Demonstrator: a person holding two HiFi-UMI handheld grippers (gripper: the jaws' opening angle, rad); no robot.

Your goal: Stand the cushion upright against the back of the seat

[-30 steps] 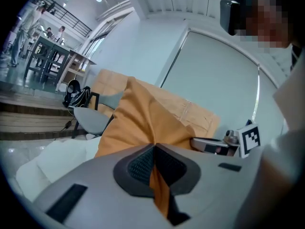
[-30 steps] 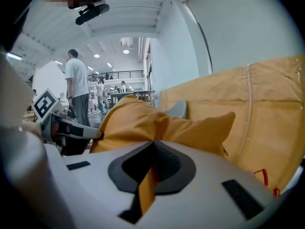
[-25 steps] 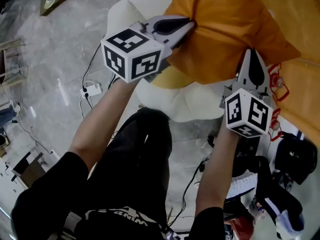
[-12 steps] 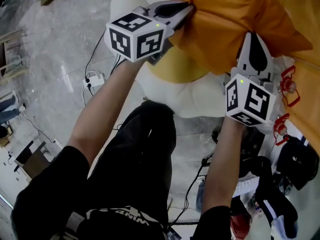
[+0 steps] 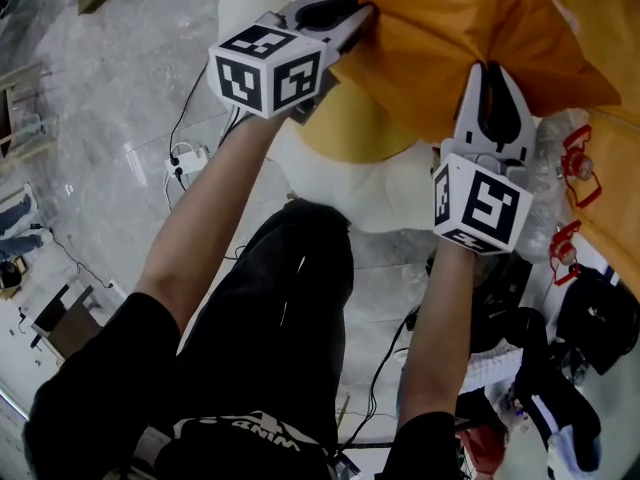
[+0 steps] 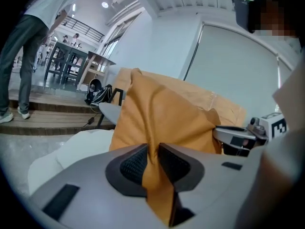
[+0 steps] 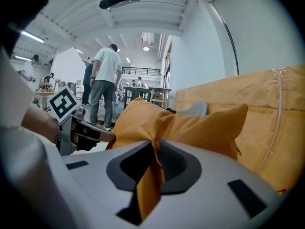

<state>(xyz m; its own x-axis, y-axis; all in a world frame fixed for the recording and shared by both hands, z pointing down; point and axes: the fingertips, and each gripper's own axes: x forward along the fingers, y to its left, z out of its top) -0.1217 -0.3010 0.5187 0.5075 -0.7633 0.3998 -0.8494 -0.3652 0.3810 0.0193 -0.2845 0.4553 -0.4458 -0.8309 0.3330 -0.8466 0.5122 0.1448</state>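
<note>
— Where is the cushion sitting?
— It is hanging in front of the orange seat back. The cushion is being held by its near edge over a white pad. I cannot tell whether it is touching the back.
— What is the left gripper doing?
— Its jaws have just been opening, with a fold lying between the pads and touching both.
— And the right gripper?
— It is pinching another fold, jaws nearly together.

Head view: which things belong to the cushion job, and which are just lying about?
Job: cushion; left gripper, jaws just opened further with the cushion between them; right gripper, pinching the cushion; orange seat back.
Lying about: power strip, floor cables, black bag.
</note>
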